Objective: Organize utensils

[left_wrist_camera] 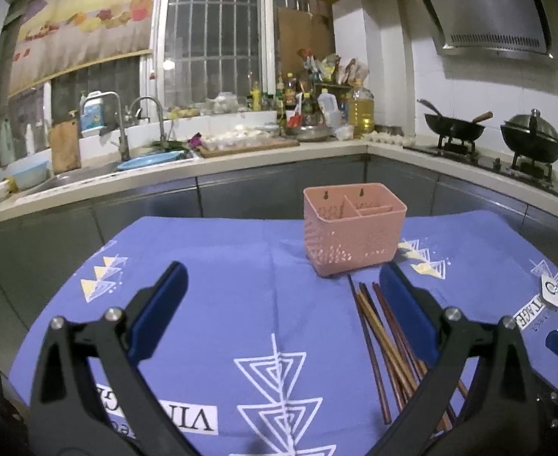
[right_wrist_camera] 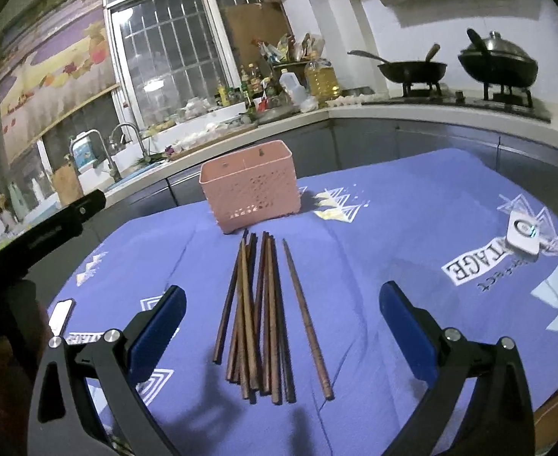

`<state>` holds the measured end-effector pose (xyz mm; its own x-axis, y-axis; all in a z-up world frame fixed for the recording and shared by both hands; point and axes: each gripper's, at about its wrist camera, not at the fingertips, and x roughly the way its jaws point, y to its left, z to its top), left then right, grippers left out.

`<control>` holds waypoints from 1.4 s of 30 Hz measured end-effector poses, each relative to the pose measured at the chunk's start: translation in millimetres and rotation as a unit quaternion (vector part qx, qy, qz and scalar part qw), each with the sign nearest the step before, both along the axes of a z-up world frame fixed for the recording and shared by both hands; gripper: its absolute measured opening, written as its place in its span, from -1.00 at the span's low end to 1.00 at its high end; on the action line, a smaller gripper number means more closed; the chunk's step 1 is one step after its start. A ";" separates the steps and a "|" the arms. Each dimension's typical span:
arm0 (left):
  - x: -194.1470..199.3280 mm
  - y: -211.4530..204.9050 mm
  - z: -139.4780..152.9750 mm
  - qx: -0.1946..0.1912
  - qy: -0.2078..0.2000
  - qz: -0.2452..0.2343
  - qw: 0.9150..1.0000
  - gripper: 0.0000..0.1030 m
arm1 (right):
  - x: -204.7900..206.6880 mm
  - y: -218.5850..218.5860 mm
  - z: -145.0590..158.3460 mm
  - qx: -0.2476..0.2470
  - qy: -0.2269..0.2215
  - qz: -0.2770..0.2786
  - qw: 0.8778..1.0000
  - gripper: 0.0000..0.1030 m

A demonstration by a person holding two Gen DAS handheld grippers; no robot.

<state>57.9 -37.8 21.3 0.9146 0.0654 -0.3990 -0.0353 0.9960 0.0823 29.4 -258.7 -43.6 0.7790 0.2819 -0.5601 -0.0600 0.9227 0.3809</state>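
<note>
Chopsticks (right_wrist_camera: pixel 263 315) lie in a loose pile on the purple cloth (right_wrist_camera: pixel 412 235), right between and just ahead of the right gripper (right_wrist_camera: pixel 282 323), whose fingers are spread wide w/ nothing in them. Left gripper (left_wrist_camera: pixel 282 315) is spread apart and empty too, pile sitting by its right finger. Looks like the very start imo: nothing's in the pink holder (right_wrist_camera: pixel 250 186) yet, which stands upright just past the chopstick tips. Next move prob needs the right one to drop and pinch a stick or two near mid-length, then stand them in a compartment. Cloth print reads "TAGE" upside down off to the right, rest cut off
</note>
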 end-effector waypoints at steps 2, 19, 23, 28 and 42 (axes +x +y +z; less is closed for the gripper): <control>-1.6 -0.9 2.3 0.007 -0.013 0.008 1.000 0.88 | -1.7 -0.3 -2.8 0.017 0.002 0.009 1.000 0.94; 4.8 -1.0 27.0 0.012 -0.018 0.014 1.000 0.89 | 25.4 -15.6 50.8 0.023 -0.066 0.000 0.998 0.94; 2.2 -4.5 30.1 0.020 -0.027 0.022 0.999 0.88 | 26.6 -14.4 66.6 0.021 -0.101 -0.007 0.995 0.94; 7.4 -11.6 22.1 0.026 -0.003 0.012 1.000 0.89 | 28.5 -2.5 58.2 0.009 -0.085 0.016 0.996 0.94; 9.1 -12.5 15.1 0.024 0.025 0.017 0.999 0.89 | 25.6 1.2 52.3 -0.004 -0.080 0.019 0.997 0.94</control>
<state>67.0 -50.3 36.5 0.8907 0.1160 -0.4395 -0.0634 0.9891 0.1325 55.0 -257.6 8.7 0.8473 0.3095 -0.4316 -0.1548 0.9213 0.3568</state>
